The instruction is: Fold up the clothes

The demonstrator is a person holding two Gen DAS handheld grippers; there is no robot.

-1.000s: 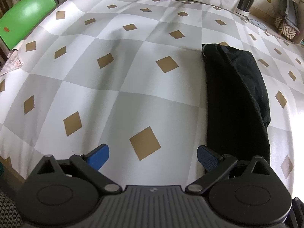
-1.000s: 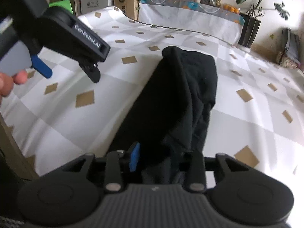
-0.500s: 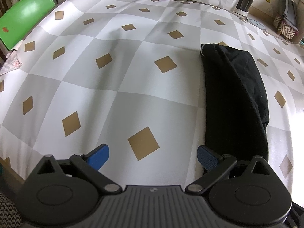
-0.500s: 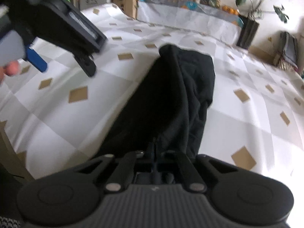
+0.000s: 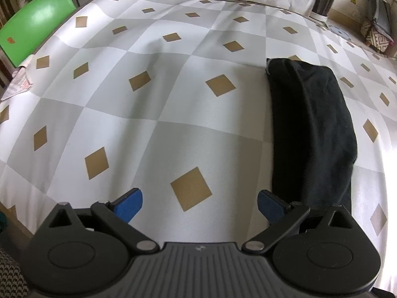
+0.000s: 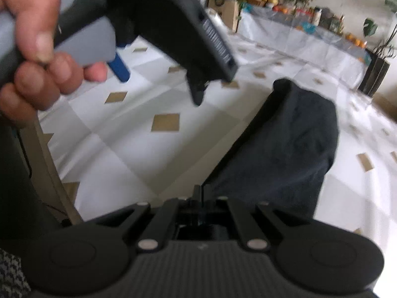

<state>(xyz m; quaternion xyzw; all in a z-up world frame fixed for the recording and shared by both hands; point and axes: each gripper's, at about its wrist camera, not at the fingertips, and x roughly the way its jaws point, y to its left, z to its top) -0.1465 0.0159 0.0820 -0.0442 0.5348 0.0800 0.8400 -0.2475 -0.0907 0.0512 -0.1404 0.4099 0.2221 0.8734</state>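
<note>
Right tongs (image 6: 198,196) clamped tight at near end of black garment (image 6: 285,144), low centre of right view; pads hidden by blur, so bite depth can't be told. Left tongs (image 5: 198,204) spread wide w/ nothing between, hovering over checked counter (image 5: 148,99), garment lying long and narrow at right of that frame. Risks, as judged: thin pinch catching only top layer, so fold peels apart on lift; cloth slipping out if pulled fast; one-sided drag skewing whole strip across slick cover. Left tongs' body (image 6: 178,32) close overhead, upper left of right view — clash possible if paths cross.
</note>
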